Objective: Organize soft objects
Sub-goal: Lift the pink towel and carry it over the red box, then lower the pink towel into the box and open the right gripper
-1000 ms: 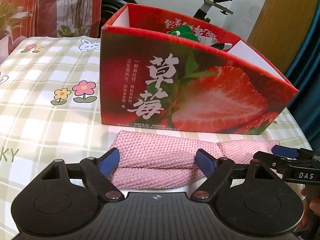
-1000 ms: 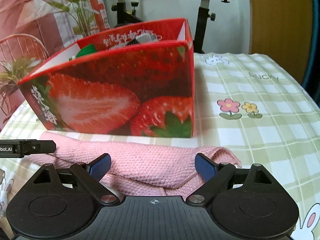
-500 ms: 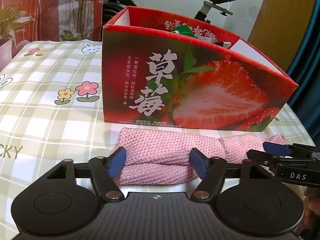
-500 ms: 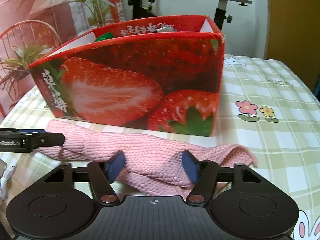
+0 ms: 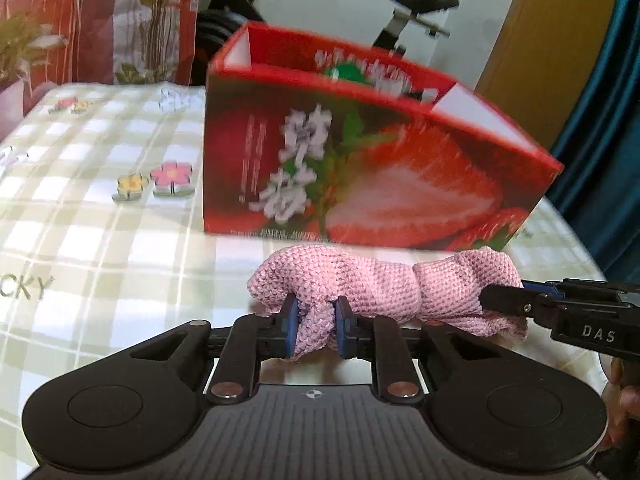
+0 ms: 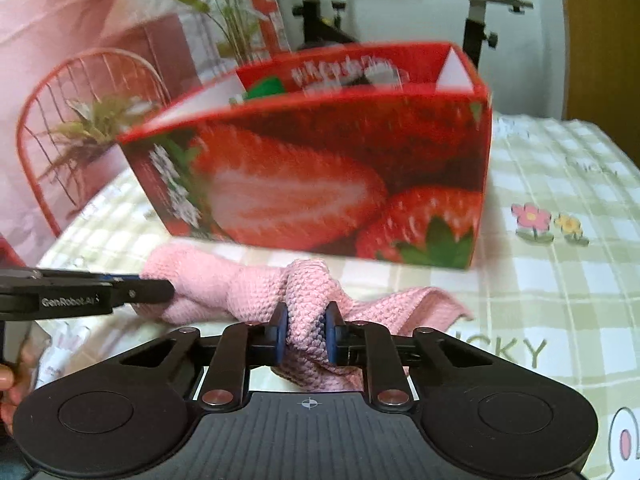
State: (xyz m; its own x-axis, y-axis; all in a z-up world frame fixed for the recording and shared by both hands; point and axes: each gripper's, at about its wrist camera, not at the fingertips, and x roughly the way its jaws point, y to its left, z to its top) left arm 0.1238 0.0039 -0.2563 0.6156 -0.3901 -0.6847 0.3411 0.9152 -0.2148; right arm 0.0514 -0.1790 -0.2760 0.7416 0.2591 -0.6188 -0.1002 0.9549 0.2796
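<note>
Pink knitted cloth (image 5: 372, 284), one, lying bunched on checked tablecloth (image 5: 100, 240) just in front of strawberry box (image 5: 360, 168). Left gripper (image 5: 316, 326) jaws just finishing closing, blue pads pinching fold at cloth's left end. Right gripper (image 6: 305, 334) jaws likewise just closing, clamping raised fold at cloth's right end; loose corner trailing beyond it. Two grippers, each gripping same cloth, cloth sagging between them. One red strawberry box standing behind, open-topped, green item (image 6: 266, 88) showing inside. Exercise bike (image 5: 416, 12) standing beyond table.
</note>
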